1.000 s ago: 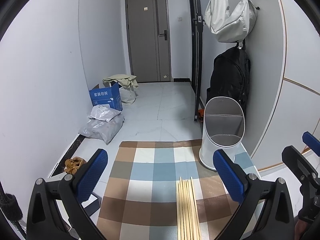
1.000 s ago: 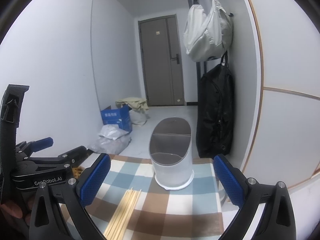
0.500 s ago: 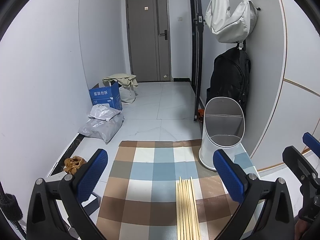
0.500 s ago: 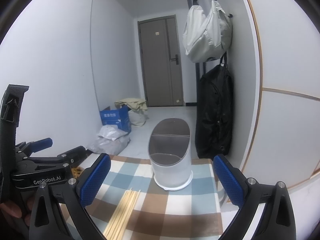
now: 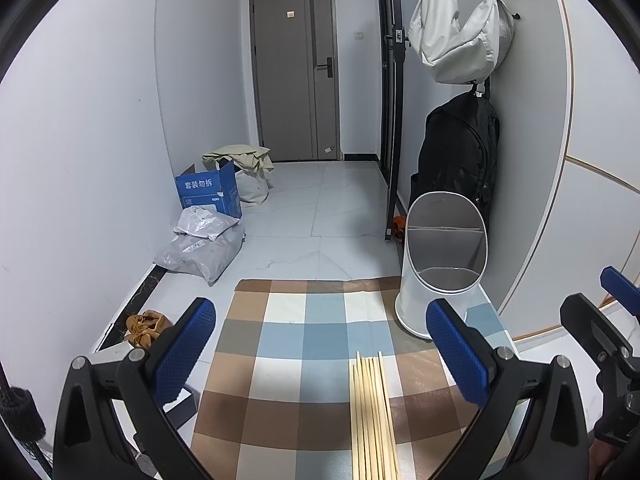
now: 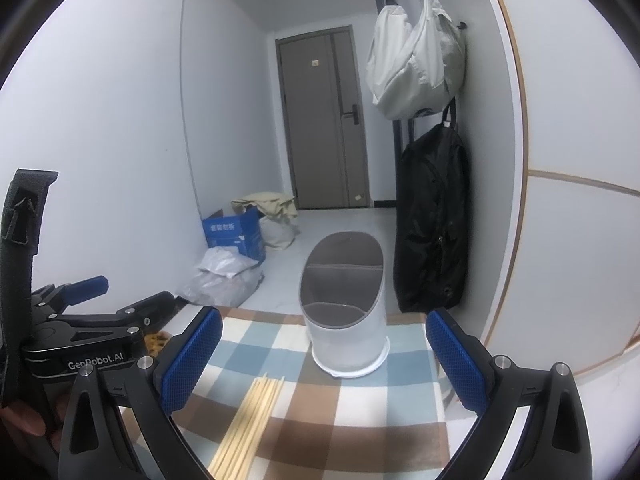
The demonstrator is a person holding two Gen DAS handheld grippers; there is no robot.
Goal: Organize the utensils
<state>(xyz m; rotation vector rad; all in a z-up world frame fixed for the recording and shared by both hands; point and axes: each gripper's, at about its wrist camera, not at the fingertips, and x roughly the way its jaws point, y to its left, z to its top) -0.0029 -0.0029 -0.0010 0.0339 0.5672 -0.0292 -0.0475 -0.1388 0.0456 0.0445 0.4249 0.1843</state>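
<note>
Several pale wooden chopsticks [image 5: 373, 412] lie side by side on a checked cloth [image 5: 288, 344]; they also show in the right wrist view [image 6: 250, 420]. A white utensil holder [image 5: 442, 268] with grey divided compartments stands upright at the cloth's far right corner; it also shows in the right wrist view [image 6: 346, 308]. My left gripper [image 5: 320, 352] is open and empty, above the cloth's near part. My right gripper [image 6: 324, 356] is open and empty, short of the holder. The left gripper's body [image 6: 80, 344] shows at the left of the right wrist view.
The cloth covers a table top above a tiled hallway floor. A blue carton [image 5: 210, 192], plastic bags [image 5: 200, 248] and a brown rag [image 5: 146, 326] lie along the left wall. A black backpack [image 5: 456, 160] and a white bag [image 5: 464, 36] hang on the right.
Almost nothing has changed. The right wrist view has shifted very slightly; both grippers stay open and the chopsticks and holder have not moved.
</note>
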